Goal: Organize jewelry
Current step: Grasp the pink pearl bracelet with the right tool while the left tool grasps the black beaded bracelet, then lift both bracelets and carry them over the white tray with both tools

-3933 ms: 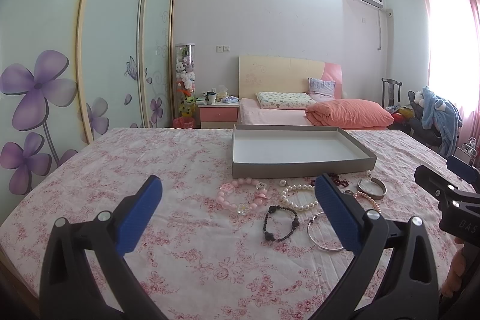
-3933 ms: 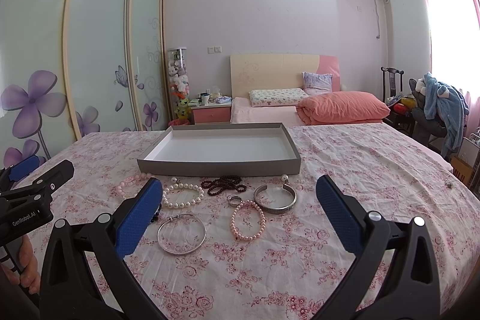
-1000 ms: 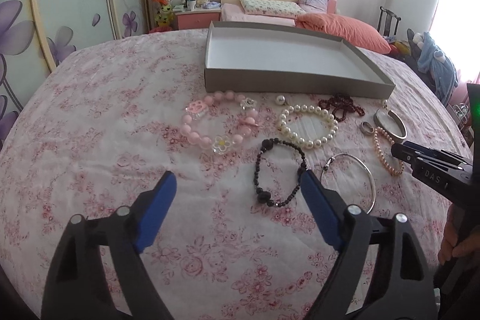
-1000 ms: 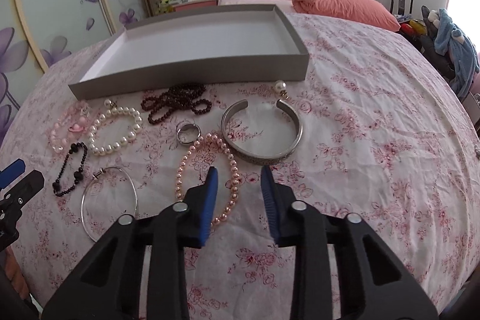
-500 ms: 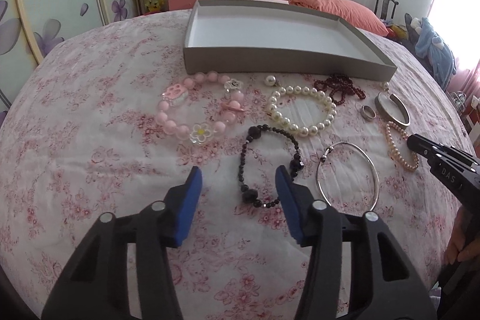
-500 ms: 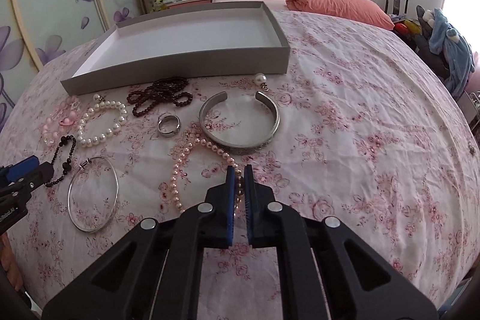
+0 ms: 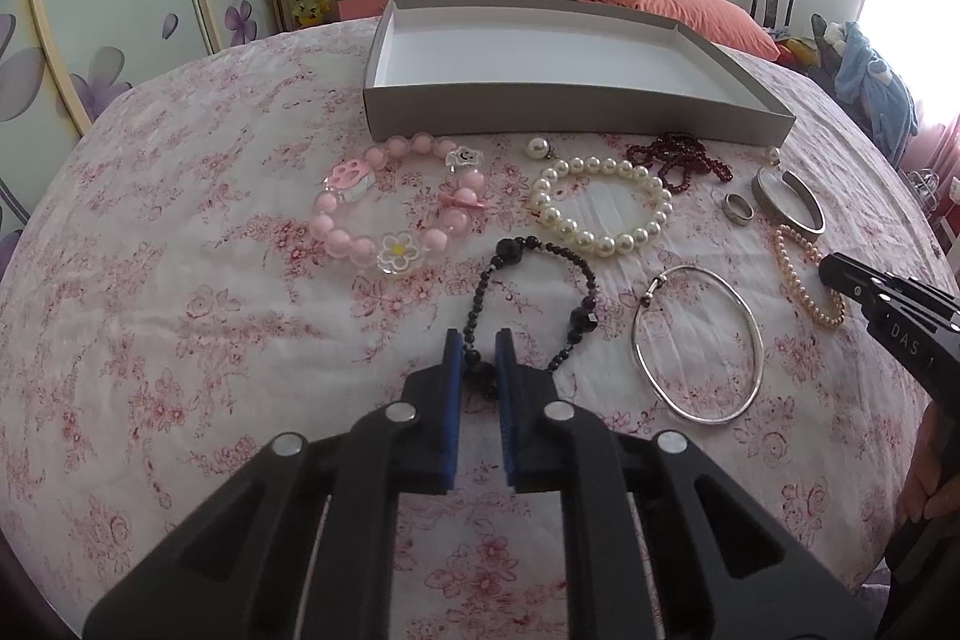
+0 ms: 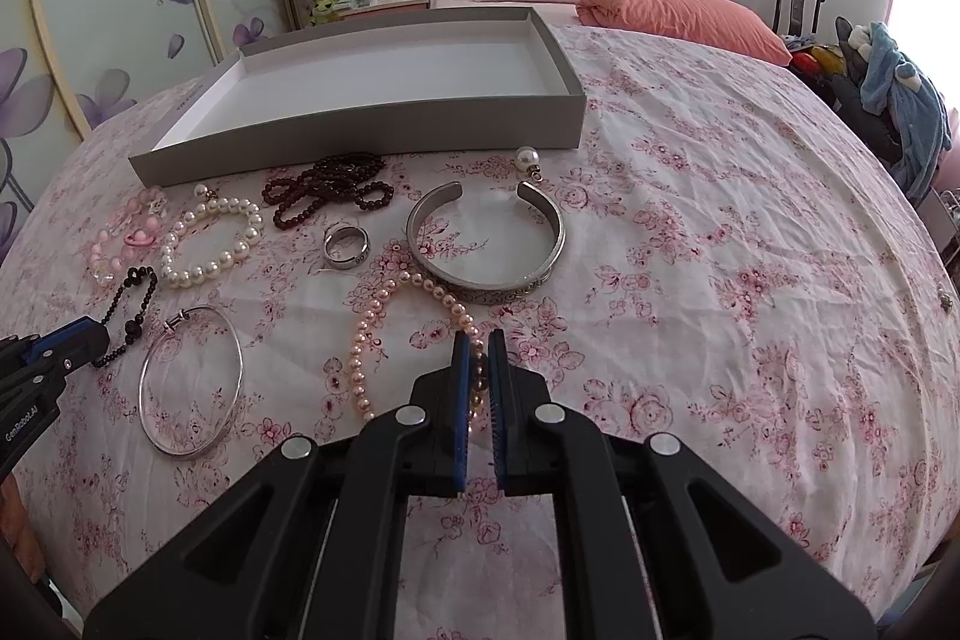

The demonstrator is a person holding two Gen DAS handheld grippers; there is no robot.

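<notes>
Jewelry lies on a pink floral bedspread in front of an empty grey box (image 7: 570, 118), whose near wall (image 8: 360, 130) also shows in the right wrist view. My left gripper (image 7: 480, 340) is closing, its blue pads pinching the near end of the black bead bracelet (image 7: 528, 247). My right gripper (image 8: 478, 340) is shut on the near side of the pink pearl bracelet (image 8: 372, 316). Both bracelets rest on the bedspread. In each wrist view the other gripper's tip shows at the edge: the right gripper (image 7: 840, 274) and the left gripper (image 8: 84, 334).
Around the held pieces lie a pink charm bracelet (image 7: 390, 214), a white pearl bracelet (image 7: 600, 208), a silver bangle (image 7: 696, 340), dark red beads (image 7: 678, 160), a ring (image 7: 738, 208), a silver cuff (image 8: 486, 232) and a pearl earring (image 8: 528, 160). Bedspread to the right is bare.
Both grippers came down toward the bedspread. The left jaws went from wide open to pinching the black bracelet. The right jaws closed on the pink pearl bracelet half a second earlier.
</notes>
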